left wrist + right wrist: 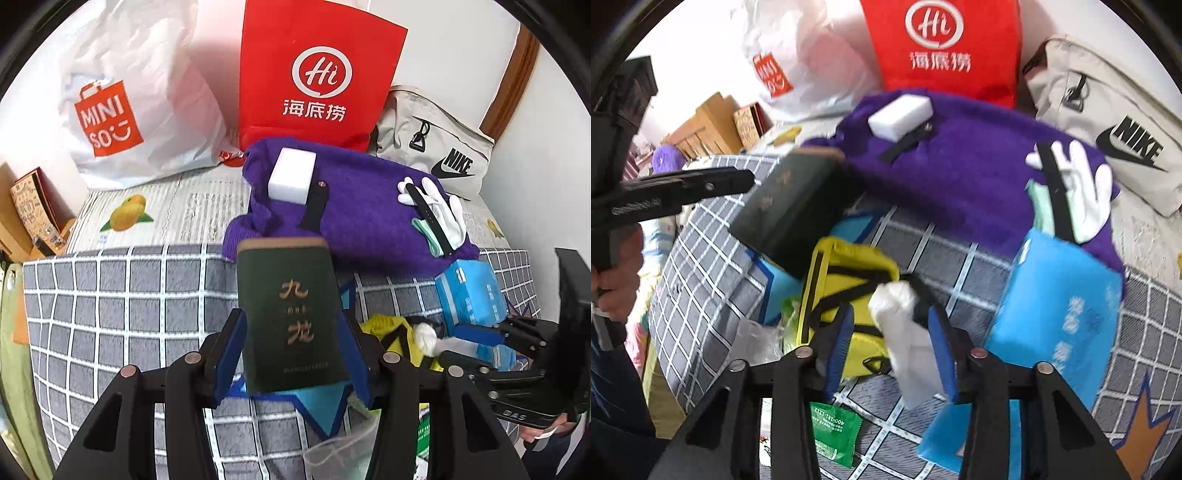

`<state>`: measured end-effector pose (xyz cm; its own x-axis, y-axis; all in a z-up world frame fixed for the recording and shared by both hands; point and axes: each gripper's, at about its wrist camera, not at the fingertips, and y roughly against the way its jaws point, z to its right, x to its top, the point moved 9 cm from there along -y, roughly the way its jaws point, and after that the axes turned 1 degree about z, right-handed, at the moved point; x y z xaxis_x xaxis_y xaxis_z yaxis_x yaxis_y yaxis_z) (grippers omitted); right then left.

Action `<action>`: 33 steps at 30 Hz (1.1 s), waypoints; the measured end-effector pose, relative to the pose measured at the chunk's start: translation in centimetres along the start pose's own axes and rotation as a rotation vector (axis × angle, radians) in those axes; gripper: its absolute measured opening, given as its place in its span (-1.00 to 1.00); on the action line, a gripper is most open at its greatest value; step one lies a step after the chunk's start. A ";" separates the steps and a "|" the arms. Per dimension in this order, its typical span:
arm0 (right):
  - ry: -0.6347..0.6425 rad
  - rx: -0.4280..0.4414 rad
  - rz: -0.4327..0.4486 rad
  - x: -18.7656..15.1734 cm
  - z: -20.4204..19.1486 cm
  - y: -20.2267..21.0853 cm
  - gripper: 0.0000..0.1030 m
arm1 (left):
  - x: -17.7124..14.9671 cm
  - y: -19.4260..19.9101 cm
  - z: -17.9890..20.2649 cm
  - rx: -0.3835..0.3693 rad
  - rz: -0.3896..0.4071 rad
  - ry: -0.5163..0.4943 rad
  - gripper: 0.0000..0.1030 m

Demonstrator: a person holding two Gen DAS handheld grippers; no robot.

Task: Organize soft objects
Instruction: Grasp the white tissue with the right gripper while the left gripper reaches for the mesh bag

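The left gripper [291, 354] pinches a dark green box [290, 317] between its blue pads. The box is a flat rectangular pack with a smooth matte face and a tan edge on top. Its long axis runs along the fingers, pointing away from the gripper, and gold Chinese characters are printed down its face. It is held above the grey blanket [110, 302], which is soft, fleecy and crossed by white check lines.

The right gripper [892, 354] is closed on a white crumpled soft piece [905, 332], perhaps cloth or tissue; I cannot tell which. Its long axis goes along the fingers, with the bunched end forward. Just under and to the left of it lies a yellow pouch [846, 273] of smooth fabric with black straps. To the right of this gripper stands a light blue soft pack [1056, 314] with blurred white writing. Below the fingers lies a green sachet [833, 432] with digits on it.

Farther from both grippers lies a purple knitted garment [369, 206], thick and ribbed. On it rest a white foam block [291, 177], a black strap [314, 210] and a white glove [439, 206].

Behind these, leaning at the wall, are a white plastic bag [129, 110] with "MINISO" on orange, a red bag [317, 74] with "Hi" and 海底捞, and a beige canvas bag [443, 147] with "NIKE".
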<state>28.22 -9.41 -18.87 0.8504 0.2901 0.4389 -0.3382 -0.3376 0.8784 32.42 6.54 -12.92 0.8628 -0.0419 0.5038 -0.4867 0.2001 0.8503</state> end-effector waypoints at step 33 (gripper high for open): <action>-0.015 -0.036 0.150 -1.5 -1.4 5.9 -0.59 | -12.2 1.1 1.7 -0.065 -0.081 0.061 0.30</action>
<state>24.35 -10.55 -14.09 0.7948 0.2254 0.5635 -0.4761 -0.3441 0.8092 21.10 5.62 -17.91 0.9065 -0.0013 0.4222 -0.4072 0.2614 0.8751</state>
